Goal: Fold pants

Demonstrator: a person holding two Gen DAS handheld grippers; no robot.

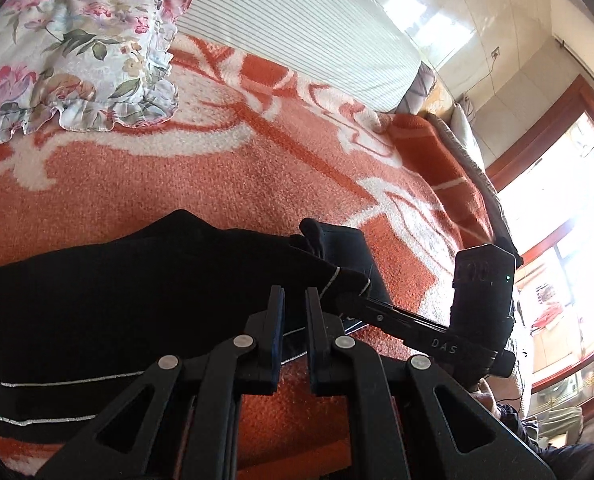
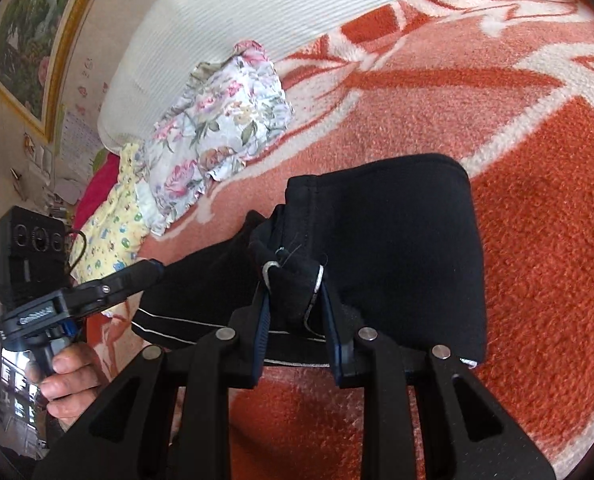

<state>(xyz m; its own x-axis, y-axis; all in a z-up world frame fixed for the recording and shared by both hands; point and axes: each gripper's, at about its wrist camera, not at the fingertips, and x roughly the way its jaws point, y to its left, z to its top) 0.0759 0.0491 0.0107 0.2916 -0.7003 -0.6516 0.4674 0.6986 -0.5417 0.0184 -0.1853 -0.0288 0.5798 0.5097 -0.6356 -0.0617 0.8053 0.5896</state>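
Note:
Black pants point(image 1: 117, 292) with thin silver side stripes lie on an orange and white blanket point(image 1: 201, 184). In the right wrist view the pants point(image 2: 397, 240) are bunched and partly folded. My right gripper point(image 2: 295, 292) is shut on a bunched edge of the pants with a silver stripe between its fingers. It also shows in the left wrist view point(image 1: 351, 300), reaching in from the right onto the same edge. My left gripper point(image 1: 295, 300) has its jaws a small way apart over the pants' edge; I cannot tell if it pinches cloth. It shows in the right wrist view point(image 2: 153, 270) at the left.
A floral ruffled pillow point(image 1: 73, 56) lies at the back left on the blanket. A white striped cover point(image 1: 297, 20) runs along the far side. A yellow patterned cloth point(image 2: 113, 224) and a red cloth point(image 2: 97, 192) lie at the bed's left end. A window point(image 1: 569, 240) is at the right.

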